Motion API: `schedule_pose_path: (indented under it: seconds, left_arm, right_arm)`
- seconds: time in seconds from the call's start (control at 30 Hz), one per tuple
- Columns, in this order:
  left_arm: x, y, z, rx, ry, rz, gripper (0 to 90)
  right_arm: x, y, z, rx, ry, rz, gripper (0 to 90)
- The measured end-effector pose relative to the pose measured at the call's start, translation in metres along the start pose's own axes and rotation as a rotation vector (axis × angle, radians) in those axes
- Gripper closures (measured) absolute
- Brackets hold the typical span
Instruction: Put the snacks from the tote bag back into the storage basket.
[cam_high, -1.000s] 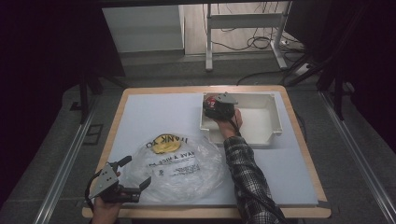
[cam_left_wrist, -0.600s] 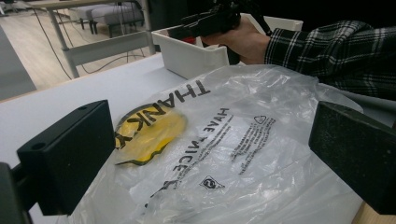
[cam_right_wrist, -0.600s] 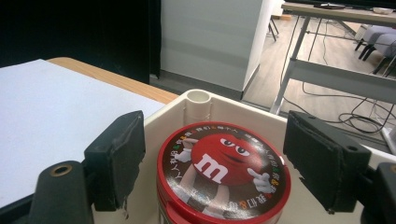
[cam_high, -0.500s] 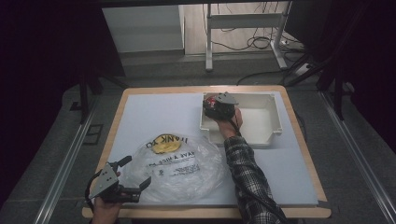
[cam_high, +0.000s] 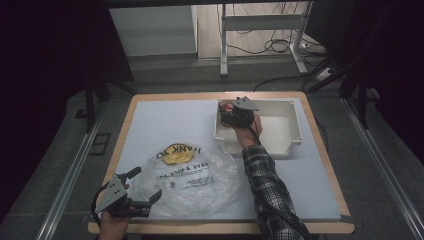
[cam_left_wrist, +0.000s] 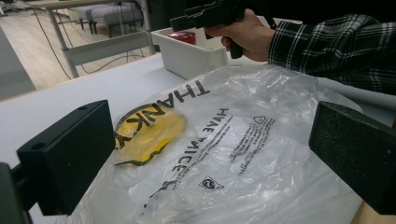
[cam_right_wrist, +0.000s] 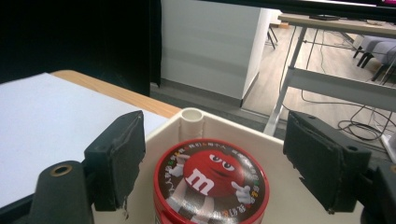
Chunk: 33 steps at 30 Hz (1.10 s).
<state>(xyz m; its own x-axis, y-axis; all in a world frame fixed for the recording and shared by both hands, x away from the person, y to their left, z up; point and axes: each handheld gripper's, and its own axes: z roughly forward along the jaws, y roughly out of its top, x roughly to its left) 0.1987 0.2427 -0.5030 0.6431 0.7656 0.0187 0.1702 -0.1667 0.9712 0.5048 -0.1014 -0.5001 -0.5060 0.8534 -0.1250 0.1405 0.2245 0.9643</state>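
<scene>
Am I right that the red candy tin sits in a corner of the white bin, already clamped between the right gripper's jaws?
Not quite. The right gripper view shows the red candy tin in the white bin's corner, but the right gripper's jaws stand apart on either side of it, not clamped.

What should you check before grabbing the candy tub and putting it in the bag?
1. Right gripper lined up on red candy tub: ok, a jaw stands on each side.
2. Pads pressing the tub: not ok, gaps show on both sides.
3. Tub upright in the white bin: ok.
4. Left gripper holding the plastic bag: not ok, jaws wide open.
5. Bag mouth open: cannot tell.
</scene>
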Motion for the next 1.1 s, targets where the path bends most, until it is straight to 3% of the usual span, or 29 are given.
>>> schedule_pose_path:
  seconds: [0.57, 1.1]
  left_arm:
    - [-0.001, 0.000, 0.000, 0.000, 0.000, 0.002, 0.4]
    - [-0.002, 0.000, 0.001, -0.005, -0.006, 0.002, 0.4]
  right_arm:
    - [0.000, 0.008, -0.013, -0.025, 0.021, -0.010, 21.3]
    - [0.005, 0.010, -0.029, -0.056, 0.053, 0.016, 21.2]
